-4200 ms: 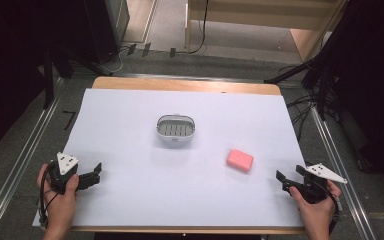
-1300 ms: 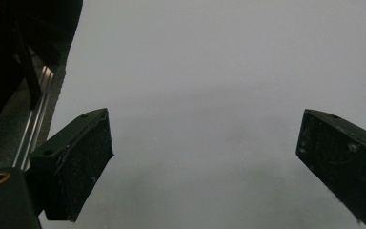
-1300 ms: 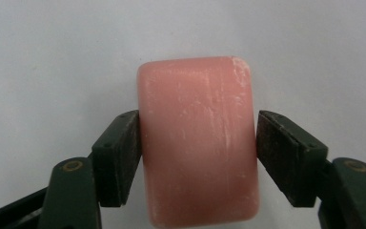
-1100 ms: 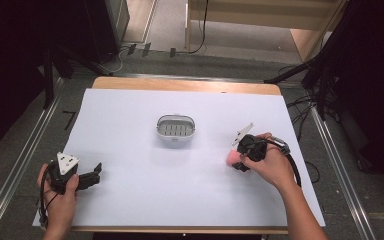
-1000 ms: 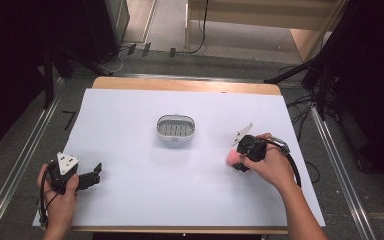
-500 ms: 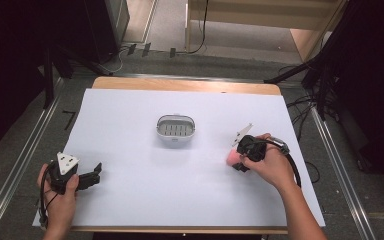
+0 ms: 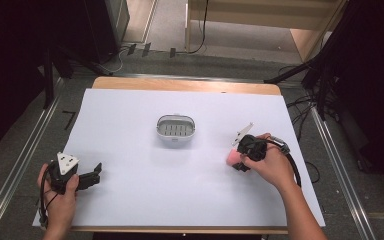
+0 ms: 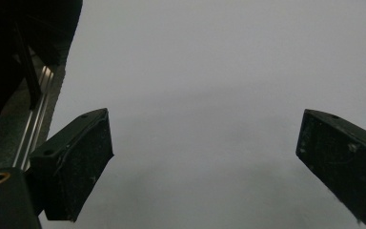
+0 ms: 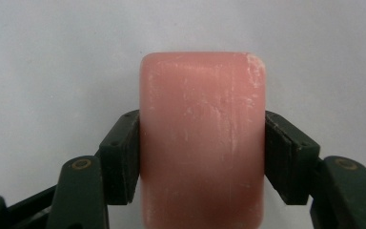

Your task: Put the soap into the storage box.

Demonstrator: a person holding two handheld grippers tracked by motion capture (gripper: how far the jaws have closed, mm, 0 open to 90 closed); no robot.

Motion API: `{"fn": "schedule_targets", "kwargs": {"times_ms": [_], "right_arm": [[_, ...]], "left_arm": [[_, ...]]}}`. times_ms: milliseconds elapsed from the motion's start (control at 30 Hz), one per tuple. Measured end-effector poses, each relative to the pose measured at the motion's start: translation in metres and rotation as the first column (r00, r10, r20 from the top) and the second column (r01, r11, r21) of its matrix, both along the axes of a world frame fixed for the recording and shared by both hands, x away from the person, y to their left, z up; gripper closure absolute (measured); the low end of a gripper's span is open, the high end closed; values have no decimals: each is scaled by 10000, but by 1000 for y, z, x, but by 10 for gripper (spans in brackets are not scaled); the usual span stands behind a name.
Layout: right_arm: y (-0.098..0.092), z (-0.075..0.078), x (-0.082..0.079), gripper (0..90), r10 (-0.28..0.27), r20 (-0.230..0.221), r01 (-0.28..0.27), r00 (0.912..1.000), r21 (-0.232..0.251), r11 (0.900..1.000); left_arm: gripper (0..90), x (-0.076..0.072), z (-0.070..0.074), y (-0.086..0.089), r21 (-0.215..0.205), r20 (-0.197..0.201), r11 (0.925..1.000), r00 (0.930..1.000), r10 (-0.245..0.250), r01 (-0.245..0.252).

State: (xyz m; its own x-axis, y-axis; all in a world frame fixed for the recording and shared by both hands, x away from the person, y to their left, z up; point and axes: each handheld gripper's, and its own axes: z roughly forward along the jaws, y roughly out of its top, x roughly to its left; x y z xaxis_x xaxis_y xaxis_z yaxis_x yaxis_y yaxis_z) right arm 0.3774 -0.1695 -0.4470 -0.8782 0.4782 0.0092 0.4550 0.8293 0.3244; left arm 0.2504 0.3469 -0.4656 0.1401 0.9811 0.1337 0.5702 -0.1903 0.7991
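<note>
Right gripper view shows the soap [image 9: 202, 138] up close. It is a pink bar with round corners and small white scuffs on top. It lies flat on the white table [image 9: 52, 57]. My right gripper [image 9: 202, 160] has its two black jaws pressed on the soap's long sides, one on each side, so I am holding it tight.

From the high view, the soap [image 7: 233, 157] sits on the right part of the table [image 7: 130, 200], a bit in front of the small dish [image 7: 176, 131] and to its right. My right gripper [image 7: 242, 161] is on top of it, so I see just a bit of pink poking out. The dish is white with slots in the bottom, and nothing is in it. It is near the soap but not touching it.

I think this is the grab step, and it looks done. The soap is not up off the table yet. I guess the next move is to lift it straight up and carry it over to the dish. Soap can be slippery, so I should keep my grip firm and go slow.

My left gripper [image 7: 87, 177] rests at the near left of the table, well apart from the soap. In the left gripper view its jaws stand wide with nothing between them.
</note>
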Motion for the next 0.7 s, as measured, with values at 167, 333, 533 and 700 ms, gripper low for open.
{"fn": "schedule_targets", "kwargs": {"times_ms": [167,333,533,700], "right_arm": [[0,-1,1,381,21,-30,-21,10000,-20,10000],[0,-1,2,382,119,-66,-119,9999,36,9999],[2,7,2,383,307,142,-307,9994,28,9995],[9,18,3,383,443,268,-445,9987,75,9990]], "left_arm": [[55,0,0,0,-3,1,10000,10000,-3,3],[55,0,0,0,-22,-15,10000,10000,4,-4],[55,0,0,0,-33,-21,10000,10000,9,-9],[55,0,0,0,-31,-18,10000,10000,9,-9]]}}
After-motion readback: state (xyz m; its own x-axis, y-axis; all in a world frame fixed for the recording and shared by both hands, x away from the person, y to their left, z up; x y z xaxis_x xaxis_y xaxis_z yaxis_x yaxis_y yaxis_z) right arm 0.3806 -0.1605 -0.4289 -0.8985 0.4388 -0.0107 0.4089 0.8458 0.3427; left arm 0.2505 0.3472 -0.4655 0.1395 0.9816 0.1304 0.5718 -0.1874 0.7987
